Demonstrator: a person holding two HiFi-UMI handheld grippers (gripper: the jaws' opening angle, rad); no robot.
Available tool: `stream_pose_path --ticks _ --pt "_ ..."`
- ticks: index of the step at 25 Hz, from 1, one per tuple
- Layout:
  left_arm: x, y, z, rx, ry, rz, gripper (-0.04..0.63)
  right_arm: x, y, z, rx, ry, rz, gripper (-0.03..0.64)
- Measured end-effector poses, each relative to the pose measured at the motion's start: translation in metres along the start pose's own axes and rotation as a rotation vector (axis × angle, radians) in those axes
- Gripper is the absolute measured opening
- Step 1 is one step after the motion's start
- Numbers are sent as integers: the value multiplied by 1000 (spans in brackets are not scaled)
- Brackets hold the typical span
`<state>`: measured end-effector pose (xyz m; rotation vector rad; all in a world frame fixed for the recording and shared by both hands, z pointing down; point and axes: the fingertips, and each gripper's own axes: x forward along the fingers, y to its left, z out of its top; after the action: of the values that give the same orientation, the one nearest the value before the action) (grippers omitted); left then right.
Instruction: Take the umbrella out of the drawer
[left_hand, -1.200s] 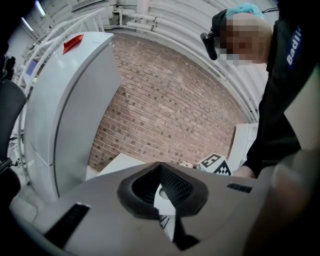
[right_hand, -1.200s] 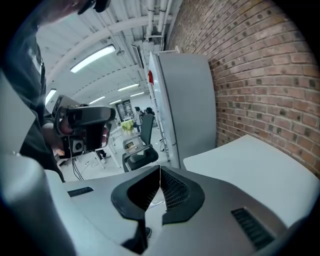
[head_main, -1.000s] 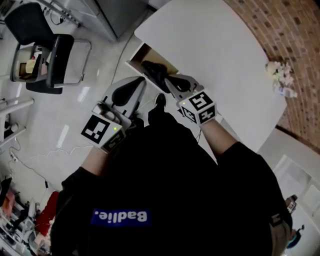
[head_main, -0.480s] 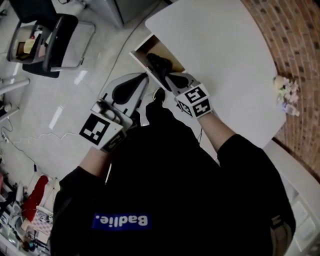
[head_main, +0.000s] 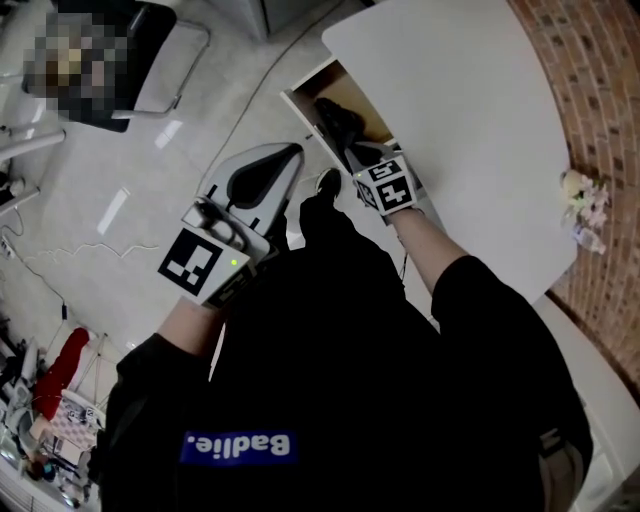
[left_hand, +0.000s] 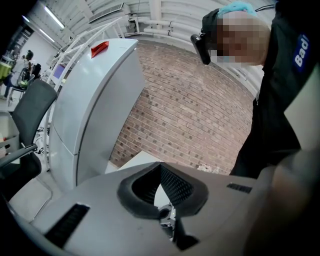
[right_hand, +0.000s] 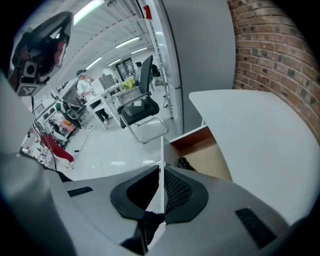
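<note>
A drawer (head_main: 303, 108) stands pulled out from the white table (head_main: 470, 120), its wooden inside showing. The black folded umbrella (head_main: 338, 118) lies in it and also shows in the right gripper view (right_hand: 186, 163) behind the drawer's white front panel (right_hand: 162, 147). My right gripper (head_main: 357, 152) points steeply down just at the near end of the umbrella, jaws shut (right_hand: 162, 172) with nothing held. My left gripper (head_main: 292, 152) hangs over the floor to the left of the drawer, jaws shut (left_hand: 160, 167) and empty.
A black office chair (right_hand: 142, 107) stands on the pale floor beyond the drawer. A tall grey cabinet (left_hand: 95, 100) and a brick wall (head_main: 600, 80) bound the table. A small bunch of flowers (head_main: 585, 200) sits at the table's far side. Cables (head_main: 90, 250) trail on the floor.
My right gripper has sunk toward the drawer, tilted further down, and now sits right at the umbrella. The left gripper has dropped a little. The drawer has kept open.
</note>
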<state>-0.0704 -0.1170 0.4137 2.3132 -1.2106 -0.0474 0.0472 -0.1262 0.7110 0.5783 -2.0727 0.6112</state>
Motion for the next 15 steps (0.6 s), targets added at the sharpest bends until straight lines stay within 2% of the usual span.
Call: stream_pose_path --ticks 7,15 --pt "-17 16 -6 0 7 31 -3 34 -26 -24 51 78 -62 111" --pt "-28 25 -14 -8 26 53 -3 77 -49 -56 135 186 -96 238"
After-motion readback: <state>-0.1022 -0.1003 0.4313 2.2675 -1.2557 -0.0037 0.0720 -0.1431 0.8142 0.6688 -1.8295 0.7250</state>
